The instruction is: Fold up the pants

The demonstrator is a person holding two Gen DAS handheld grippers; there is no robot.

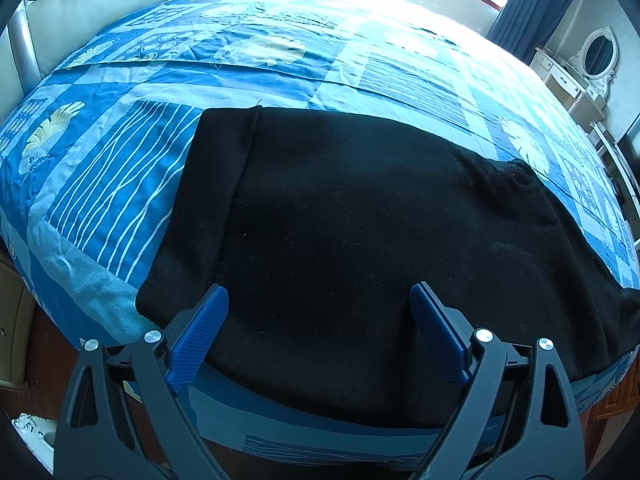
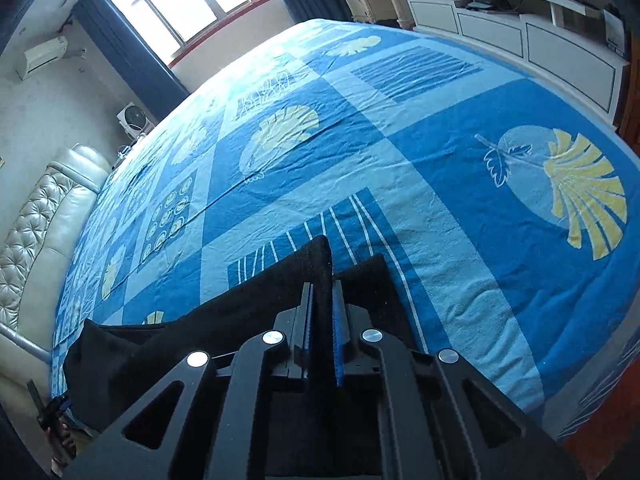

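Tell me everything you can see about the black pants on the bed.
The black pants look like soft, fuzzy knit, lying mostly flat on the blue patterned bedspread near its edge, one side folded over as a narrow strip. The right gripper pinches a raised fold of them; the left gripper is open above them, not gripping.

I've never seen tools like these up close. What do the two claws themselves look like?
Both look alike. The left claw has two flat fingers faced with ribbed blue pads, carried on matte black linkage arms with triangular cut-outs and round silver pivot pins. The right claw shows the same black frame, silver pins and blue ribbed pads. No cables, labels or sleeves are visible.
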